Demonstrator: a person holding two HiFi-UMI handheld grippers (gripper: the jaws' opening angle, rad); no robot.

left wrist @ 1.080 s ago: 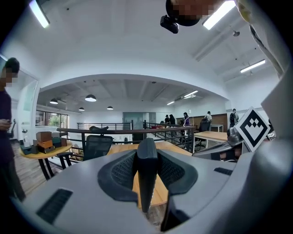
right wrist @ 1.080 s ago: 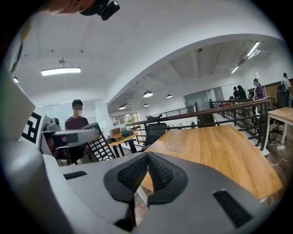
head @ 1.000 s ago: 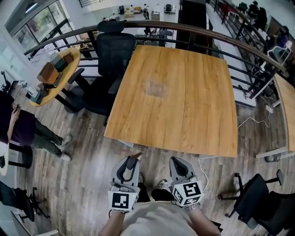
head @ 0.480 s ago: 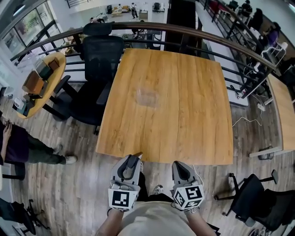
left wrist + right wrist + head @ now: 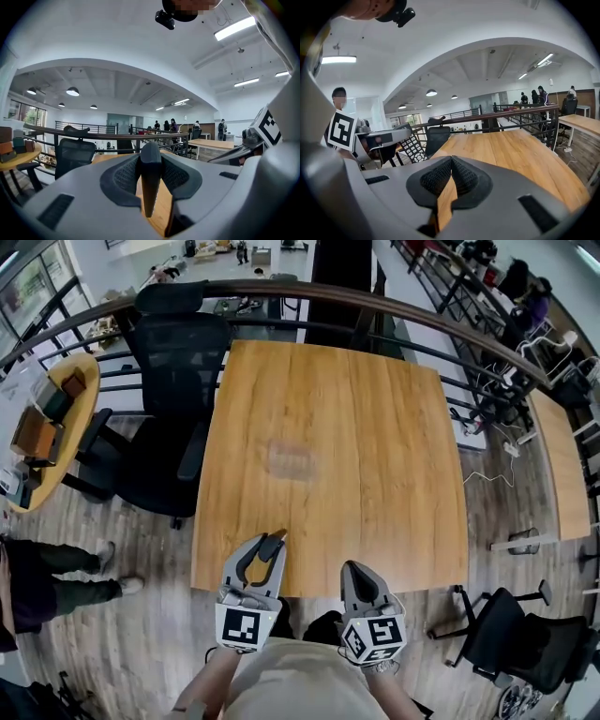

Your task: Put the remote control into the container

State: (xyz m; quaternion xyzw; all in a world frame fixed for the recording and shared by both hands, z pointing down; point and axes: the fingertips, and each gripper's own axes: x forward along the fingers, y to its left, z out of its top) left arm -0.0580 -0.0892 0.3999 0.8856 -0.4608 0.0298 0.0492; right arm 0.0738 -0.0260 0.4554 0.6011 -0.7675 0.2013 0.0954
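My left gripper (image 5: 267, 549) pinches the remote (image 5: 413, 148) at the table's (image 5: 394, 446) near edge; my right gripper (image 5: 354, 570) is pressed together, empty. The clear container (image 5: 291, 458) mid-table looks faint, so I might miss its rim.

The remote control (image 5: 412, 149), held in the left gripper (image 5: 270, 546), has been carried from over the floor (image 5: 141, 634) to the near edge of the table (image 5: 375, 427). The right gripper (image 5: 352, 570) has been advanced alongside.
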